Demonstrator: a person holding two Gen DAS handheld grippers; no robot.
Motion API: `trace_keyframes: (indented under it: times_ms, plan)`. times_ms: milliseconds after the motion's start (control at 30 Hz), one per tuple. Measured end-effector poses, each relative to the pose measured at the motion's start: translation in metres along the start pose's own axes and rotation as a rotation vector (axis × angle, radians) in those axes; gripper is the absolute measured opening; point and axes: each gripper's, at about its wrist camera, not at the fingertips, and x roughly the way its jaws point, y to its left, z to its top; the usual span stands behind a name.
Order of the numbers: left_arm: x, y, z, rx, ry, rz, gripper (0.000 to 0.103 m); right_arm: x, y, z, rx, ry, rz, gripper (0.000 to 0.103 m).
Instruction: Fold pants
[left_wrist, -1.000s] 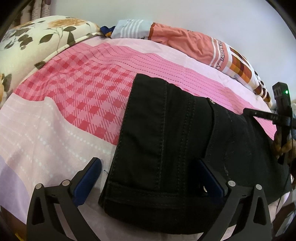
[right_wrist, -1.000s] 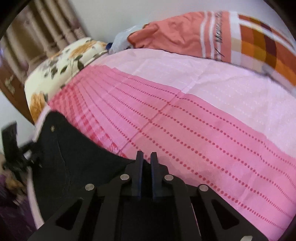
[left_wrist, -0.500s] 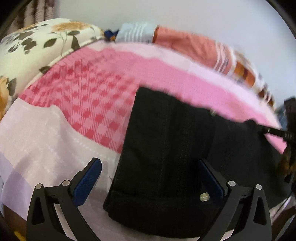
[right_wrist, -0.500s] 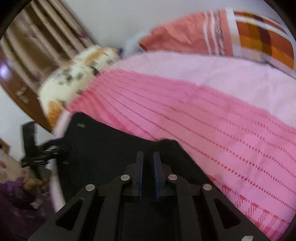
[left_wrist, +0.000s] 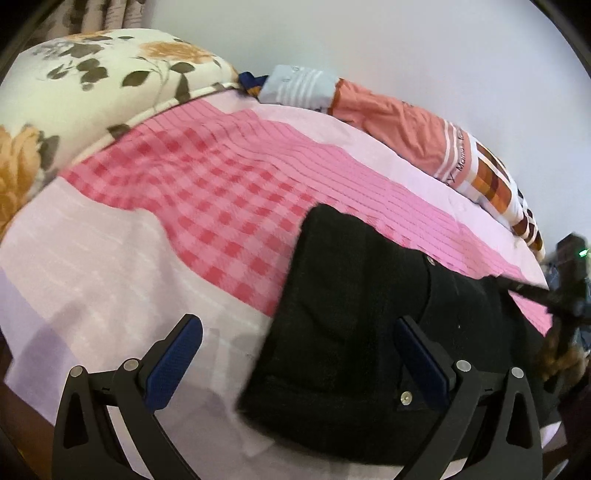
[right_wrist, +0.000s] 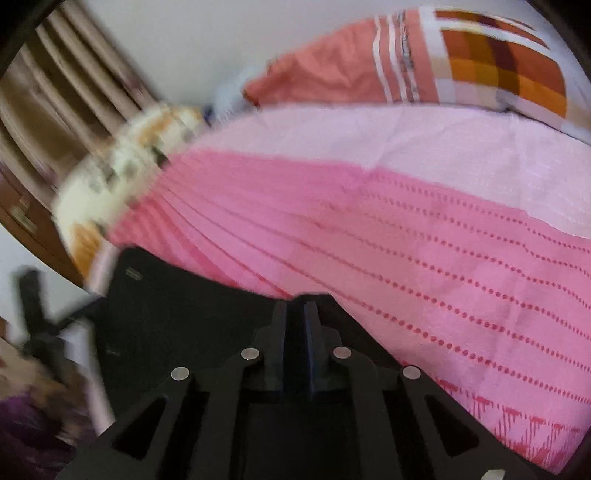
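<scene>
Black denim fills the near field of both wrist views: the pants (left_wrist: 369, 314) lie partly folded on the bed (left_wrist: 110, 266), close to its near edge. Nearest in the left view, the left gripper (left_wrist: 295, 354) hovers with its jaws spread wide, the hem end of the folded pants lying between them and toward the right-hand blue pad (left_wrist: 421, 358); the other pad sits over bare pale sheet. The garment's long axis runs from that hem away and rightward toward the right gripper (right_wrist: 295, 317), whose jaws are pressed together on a raised peak of the black cloth, apparently pinching it. So the right hand holds the far end, while the left is nearer the hem and, I judge, free to pin or take it. Beyond lie pink checked bedding, a floral pillow (left_wrist: 74, 92) and an orange patterned pillow (right_wrist: 406, 62) against the wall.
</scene>
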Motion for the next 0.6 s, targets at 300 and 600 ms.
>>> trace_keyframes:
  times_ms: [300, 600]
  plan:
    - [-0.040, 0.047, -0.010, -0.009, 0.091, -0.035, 0.102, -0.001, -0.019, -0.005, 0.088, -0.055, 0.045, 0.000]
    - [-0.034, 0.030, -0.038, 0.022, 0.183, -0.183, 0.067, -0.001, -0.014, -0.005, 0.082, -0.076, 0.017, 0.000]
